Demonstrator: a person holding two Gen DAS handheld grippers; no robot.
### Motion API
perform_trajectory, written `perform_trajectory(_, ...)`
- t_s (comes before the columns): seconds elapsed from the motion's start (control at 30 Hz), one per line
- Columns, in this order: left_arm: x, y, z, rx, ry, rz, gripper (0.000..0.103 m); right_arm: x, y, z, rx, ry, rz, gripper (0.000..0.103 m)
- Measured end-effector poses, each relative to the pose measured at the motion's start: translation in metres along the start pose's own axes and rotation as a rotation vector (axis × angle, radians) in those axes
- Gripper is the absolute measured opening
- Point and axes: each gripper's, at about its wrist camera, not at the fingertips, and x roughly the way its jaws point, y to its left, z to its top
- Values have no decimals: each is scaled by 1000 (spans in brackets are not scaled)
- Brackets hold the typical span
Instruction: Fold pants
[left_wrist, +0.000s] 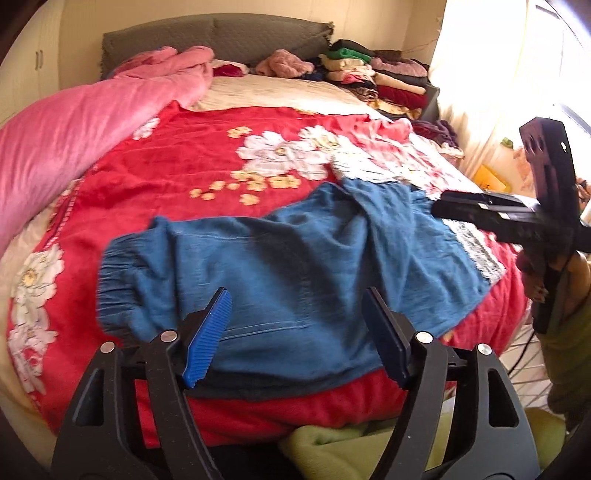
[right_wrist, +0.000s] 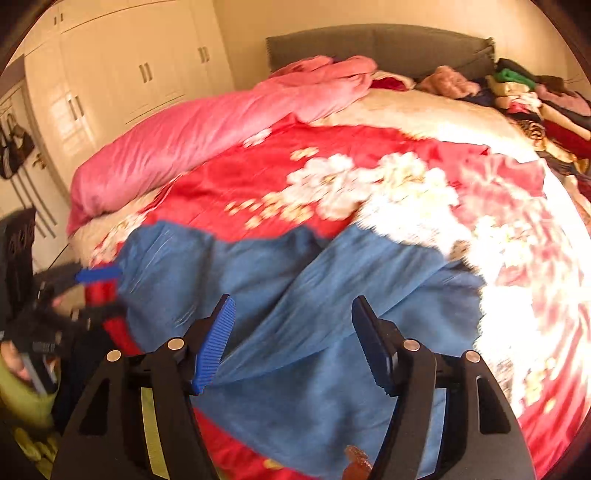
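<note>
Both pairs of fingers stand apart with nothing between their blue pads. On the left gripper, the fingers hang above the near edge of the blue pants, clear of the cloth. On the right gripper, the fingers likewise hover over the fabric without pressing on it.

Those pants lie spread across the near part of the bed, on a red blanket with white and yellow flowers. Seen from the left wrist, the gathered waistband sits at the left end and the cloth runs rightward in soft wrinkles, part of it doubled over.

A pink quilt is bunched along the far left side. Stacks of folded clothes sit at the head of the bed, beside a grey headboard. White wardrobe doors show in the right wrist view.
</note>
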Motion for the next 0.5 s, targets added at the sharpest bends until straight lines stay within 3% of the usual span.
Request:
perform_trajectory(0.2, 33, -32, 10, 25, 58, -94, 64, 20, -30, 36, 30, 16, -51, 65)
perform_trajectory(0.37, 65, -47, 14, 10, 130, -187, 52, 56, -45, 63, 22, 64, -89, 65)
perform_trajectory(0.5, 85, -50, 21, -21, 165, -237, 49, 97, -54, 78, 22, 130, -110, 65)
